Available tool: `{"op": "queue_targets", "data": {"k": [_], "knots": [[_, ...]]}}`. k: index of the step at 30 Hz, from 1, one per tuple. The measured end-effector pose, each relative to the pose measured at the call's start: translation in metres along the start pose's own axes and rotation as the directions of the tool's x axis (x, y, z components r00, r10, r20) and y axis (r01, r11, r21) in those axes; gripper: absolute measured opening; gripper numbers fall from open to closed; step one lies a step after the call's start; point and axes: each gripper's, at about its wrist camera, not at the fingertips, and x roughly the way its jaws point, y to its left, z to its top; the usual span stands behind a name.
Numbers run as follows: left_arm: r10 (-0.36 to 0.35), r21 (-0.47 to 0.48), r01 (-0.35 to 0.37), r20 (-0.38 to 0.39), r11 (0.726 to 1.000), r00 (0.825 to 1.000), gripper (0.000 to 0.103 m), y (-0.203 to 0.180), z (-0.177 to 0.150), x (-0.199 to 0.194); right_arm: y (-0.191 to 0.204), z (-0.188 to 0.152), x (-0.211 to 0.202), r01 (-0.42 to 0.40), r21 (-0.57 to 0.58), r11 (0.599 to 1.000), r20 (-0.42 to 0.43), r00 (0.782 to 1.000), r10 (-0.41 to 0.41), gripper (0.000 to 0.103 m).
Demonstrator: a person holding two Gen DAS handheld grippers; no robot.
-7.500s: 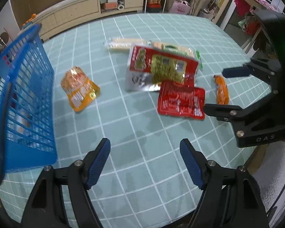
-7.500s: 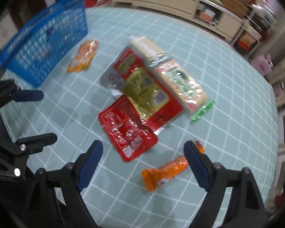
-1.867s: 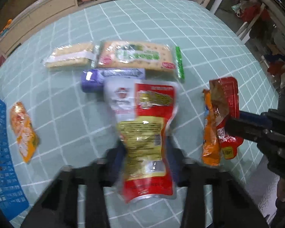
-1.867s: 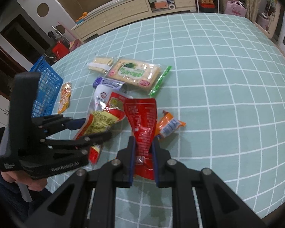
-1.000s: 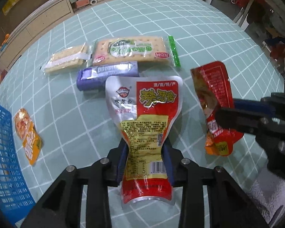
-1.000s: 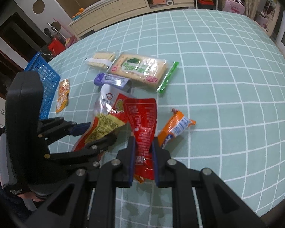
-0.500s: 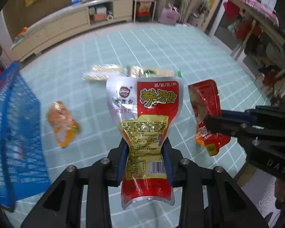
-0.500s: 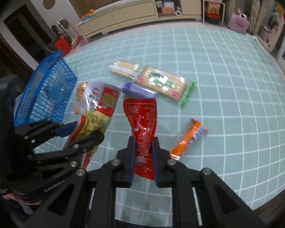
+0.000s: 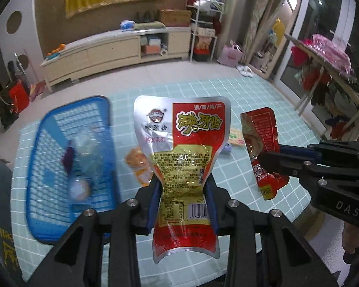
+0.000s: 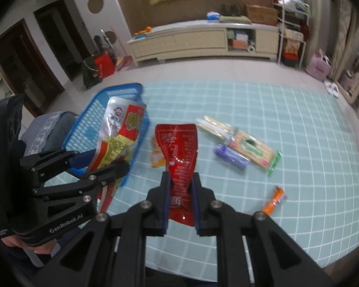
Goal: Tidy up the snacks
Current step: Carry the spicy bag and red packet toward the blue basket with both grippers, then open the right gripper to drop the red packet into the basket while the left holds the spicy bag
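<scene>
**Both pouches lifted clear; basket next**

**Left wrist view.** The left hand-held gripper (image 9: 183,199) is clamped partway closed on the silver-and-red pouch (image 9: 182,143), which stands upright between the blue pads. A second ago this pouch hung low over the tabletop (image 9: 263,91) above the biscuit packs; it is now raised, and the blue basket (image 9: 71,153) has swung into frame to its left. The basket already holds a few items, blurred beyond identification. The orange packet (image 9: 138,165) lies on the cloth between basket and pouch. To the right, the right hand-held gripper (image 9: 269,160) holds the red pouch (image 9: 260,143) at about the same height.

**Right wrist view.** The right hand-held gripper (image 10: 179,197) is closed tight on the neck of the red pouch (image 10: 177,148). Compared with a second ago, the view now takes in the whole tabletop (image 10: 299,124). Remaining on it are the biscuit pack (image 10: 251,150), the cracker pack (image 10: 213,124), the purple bar (image 10: 231,156), the green stick (image 10: 274,163) and the orange sausage (image 10: 274,201).

**Meaning for the task.** Both pouches appear to be in transit to the basket; release has not taken place.

**Clearance.** The basket sits at the tabletop's left corner, beside a chair (image 10: 47,131). The left pouch hangs at the near basket rim. The two pouches hang close together, so staggered drops look safer.
</scene>
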Motion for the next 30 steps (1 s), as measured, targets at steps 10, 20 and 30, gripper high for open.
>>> {"op": "queue_targets", "data": {"k": [10, 20, 30], "knots": [[0.063, -0.078, -0.060, 0.047, 0.995, 0.997, 0.033, 0.070, 0.005, -0.036, 0.068, 0.028, 0.010, -0.045, -0.106, 0.993, 0.020, 0.999, 0.047, 0.020], [0.120, -0.148, -0.111, 0.052, 0.983, 0.991, 0.033, 0.139, 0.003, -0.049, 0.122, 0.056, 0.053, -0.098, -0.183, 0.978, -0.037, 0.995, 0.093, 0.020], [0.099, -0.180, -0.098, 0.000, 0.979, 0.995, 0.033, 0.167, -0.006, -0.017, 0.142, 0.060, 0.120, -0.100, -0.169, 0.981, -0.170, 0.983, 0.071, 0.020]]}}
